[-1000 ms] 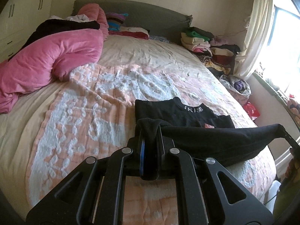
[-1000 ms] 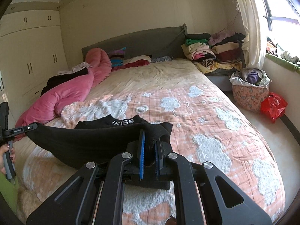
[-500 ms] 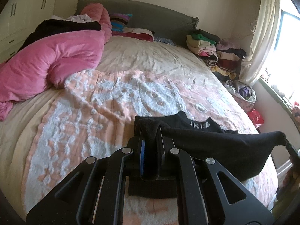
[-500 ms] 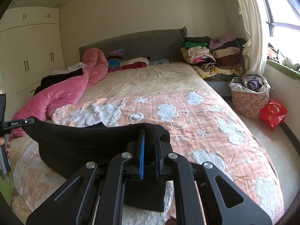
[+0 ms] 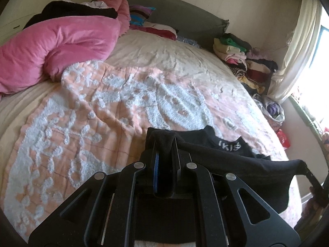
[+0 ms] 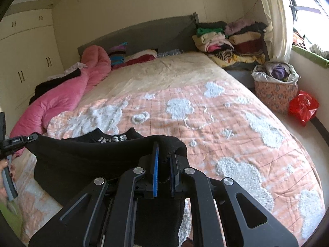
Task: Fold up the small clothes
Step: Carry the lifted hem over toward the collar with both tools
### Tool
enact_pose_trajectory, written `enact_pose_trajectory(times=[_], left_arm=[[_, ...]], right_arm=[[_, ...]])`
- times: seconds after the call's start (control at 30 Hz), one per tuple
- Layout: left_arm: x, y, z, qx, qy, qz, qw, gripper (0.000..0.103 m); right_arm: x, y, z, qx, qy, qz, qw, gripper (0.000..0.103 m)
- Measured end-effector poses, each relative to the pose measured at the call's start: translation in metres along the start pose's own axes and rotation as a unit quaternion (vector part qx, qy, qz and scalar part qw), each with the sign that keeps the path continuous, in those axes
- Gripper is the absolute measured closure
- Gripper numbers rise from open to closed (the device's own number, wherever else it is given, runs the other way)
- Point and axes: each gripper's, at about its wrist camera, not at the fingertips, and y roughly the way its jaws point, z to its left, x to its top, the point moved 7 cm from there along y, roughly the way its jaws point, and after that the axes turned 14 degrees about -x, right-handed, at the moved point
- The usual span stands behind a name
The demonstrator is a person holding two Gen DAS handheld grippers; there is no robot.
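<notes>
Black garment (image 5: 236, 160) hung stretched between left gripper (image 5: 164, 160) and right gripper (image 6: 163, 164), both clamped on its corners; uneven lowering risked a crooked, bunched fold

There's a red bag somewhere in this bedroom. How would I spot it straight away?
Start at the bed with the peach and white quilt and look off its window side to the floor. A flower-patterned basket stuffed with clothes stands there, and the red bag lies beside it by the wall. It is the only shiny, crumpled plastic thing there.
</notes>
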Motion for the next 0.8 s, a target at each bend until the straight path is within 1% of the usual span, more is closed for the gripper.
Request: enact_pose_trajectory(times=[0.2, 0.3, 0.53, 0.7, 0.77, 0.8], left_arm=[[-0.015, 0.015, 0.006, 0.025, 0.031, 0.013, 0.9991, 0.099], [-0.016, 0.017, 0.006, 0.030, 0.040, 0.014, 0.9987, 0.099], [-0.015, 0.017, 0.007, 0.041, 0.050, 0.011, 0.9978, 0.090], [-0.016, 0.017, 0.006, 0.042, 0.055, 0.012, 0.9975, 0.089], [-0.017, 0.016, 0.005, 0.044, 0.061, 0.011, 0.9971, 0.087], [-0.018, 0.015, 0.004, 0.045, 0.064, 0.009, 0.9969, 0.086]], right_arm=[[-0.010, 0.017, 0.005, -0.011, -0.010, 0.010, 1.000, 0.095], [-0.016, 0.022, 0.005, -0.018, -0.011, 0.014, 1.000, 0.095], [-0.025, 0.030, 0.006, -0.032, -0.014, 0.021, 0.999, 0.094], [-0.029, 0.031, 0.007, -0.035, -0.010, 0.028, 0.999, 0.093], [-0.030, 0.030, 0.008, -0.035, -0.008, 0.028, 0.999, 0.089], [-0.031, 0.029, 0.009, -0.036, -0.009, 0.027, 0.999, 0.084]])
